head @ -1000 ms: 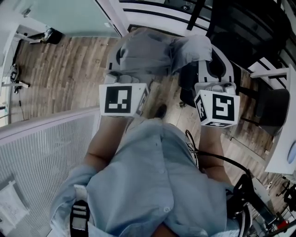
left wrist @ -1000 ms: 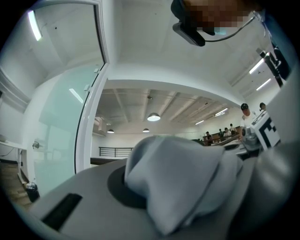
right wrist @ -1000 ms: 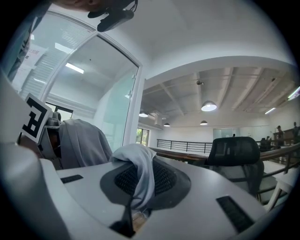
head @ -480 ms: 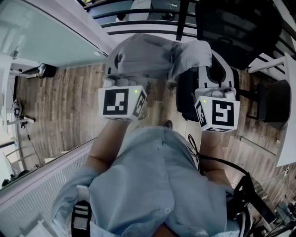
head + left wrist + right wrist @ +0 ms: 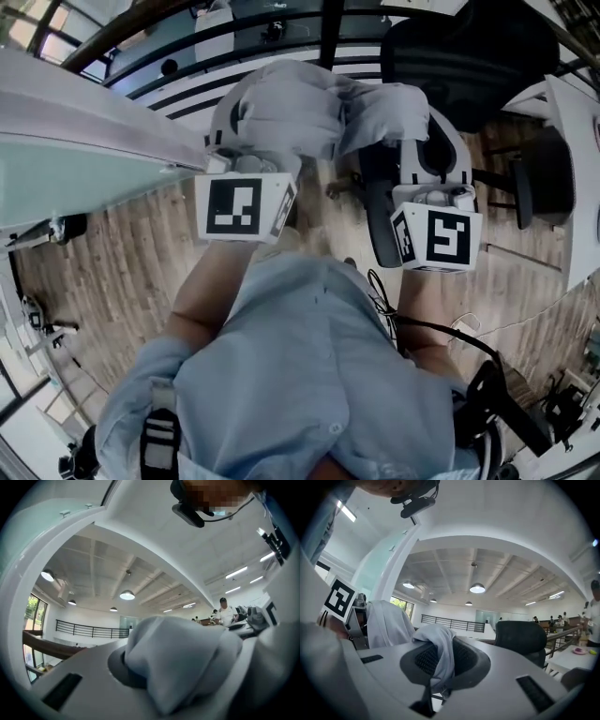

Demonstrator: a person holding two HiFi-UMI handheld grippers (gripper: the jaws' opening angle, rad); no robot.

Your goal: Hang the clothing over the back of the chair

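Passage limits: a white partition (image 5: 84,112) bounds the left; a black chair (image 5: 469,56) and a white surface (image 5: 577,141) crowd the right. The wooden floor (image 5: 112,272) at lower left lies open.

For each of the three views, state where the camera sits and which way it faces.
Head view: on the person's head, facing steeply down; shows shirt, forearms, left gripper, right gripper.
Left gripper view: rides the left gripper, looks along shut jaws at grey clothing and ceiling.
Right gripper view: rides the right gripper, looks past its cloth-holding jaws toward the black chair.
Shared: head and right gripper views both show the chair.
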